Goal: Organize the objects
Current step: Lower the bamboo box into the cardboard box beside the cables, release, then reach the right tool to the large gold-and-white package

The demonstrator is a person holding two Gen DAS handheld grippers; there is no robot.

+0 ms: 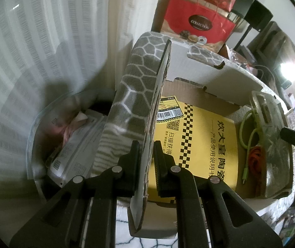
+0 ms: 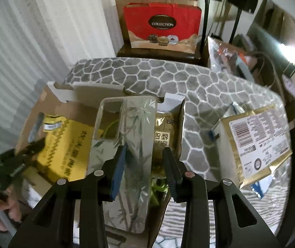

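An open cardboard box (image 1: 209,76) sits on a patterned blanket. It holds a yellow manual (image 1: 205,140), a green cable (image 1: 248,128) and an orange cable (image 1: 257,157). My left gripper (image 1: 147,144) is shut on the box's upright left flap (image 1: 157,103). A clear phone case with a bamboo print (image 2: 135,136) leans inside the box by its right wall. My right gripper (image 2: 145,150) hovers over the case. Its left pad overlaps the case and its right finger stands clear of the case's edge, so it is open. A gold packet (image 2: 164,128) stands beside the case.
A gold-and-white package (image 2: 257,140) lies on the grey blanket (image 2: 188,78) to the right. A red gift bag (image 2: 161,24) stands behind. Left of the box, a clear bin (image 1: 72,144) holds papers by the curtain. A hand (image 2: 0,212) grips the left tool.
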